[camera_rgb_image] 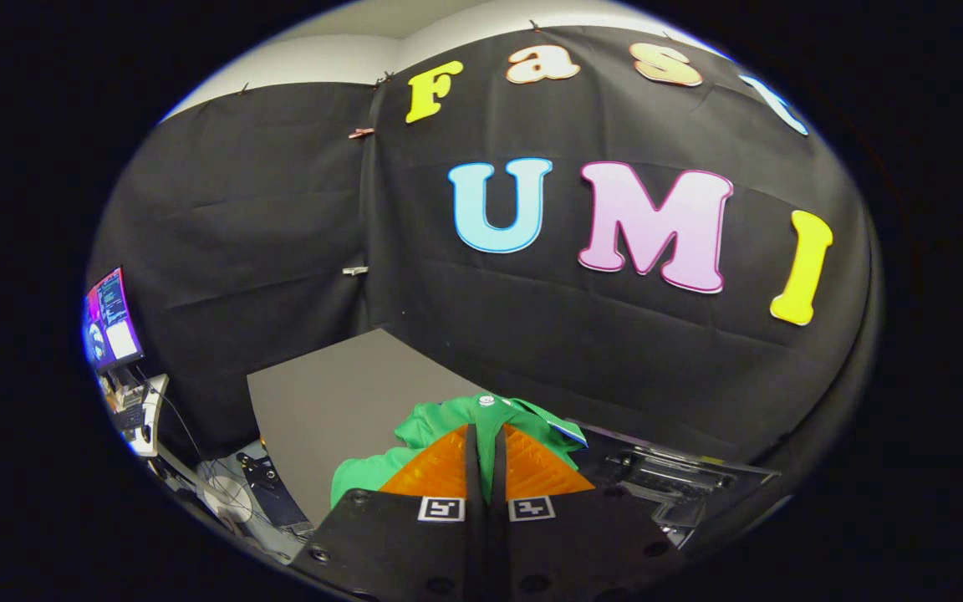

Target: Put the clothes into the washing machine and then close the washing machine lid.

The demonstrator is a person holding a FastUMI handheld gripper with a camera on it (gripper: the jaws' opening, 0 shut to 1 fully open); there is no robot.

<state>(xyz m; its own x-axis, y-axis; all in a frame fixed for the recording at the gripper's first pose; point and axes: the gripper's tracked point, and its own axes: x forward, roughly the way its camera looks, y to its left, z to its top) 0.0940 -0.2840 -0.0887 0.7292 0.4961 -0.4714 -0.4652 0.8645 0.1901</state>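
Gripper view is looking forward along the two fingers of the gripper (pixel 486 468), which are drawn almost together with only a thin slit between them. A fold of the green garment (pixel 448 431) is running into that slit, so the gripper is clenching on the cloth, both fingers pressing it from either side. The rest of the garment is bunching up just ahead of and around the fingertips, spilling mostly to the left of them, with a small pale button (pixel 486 401) showing on top and a striped edge trailing off to the right. The bundle is sitting above the grey desk (pixel 339 401), which is stretching away beyond the fingers toward the corner where the two black cloth walls are meeting; whether the cloth is touching the desk cannot be told. Just to the right of the fingers, a dark machine part with a pale grey recess (pixel 665 481) is lying low beside the garment. Well apart to the left, past the desk's edge, a lit monitor (pixel 112 322) is glowing above a clutter of cables and small gear (pixel 231 489).
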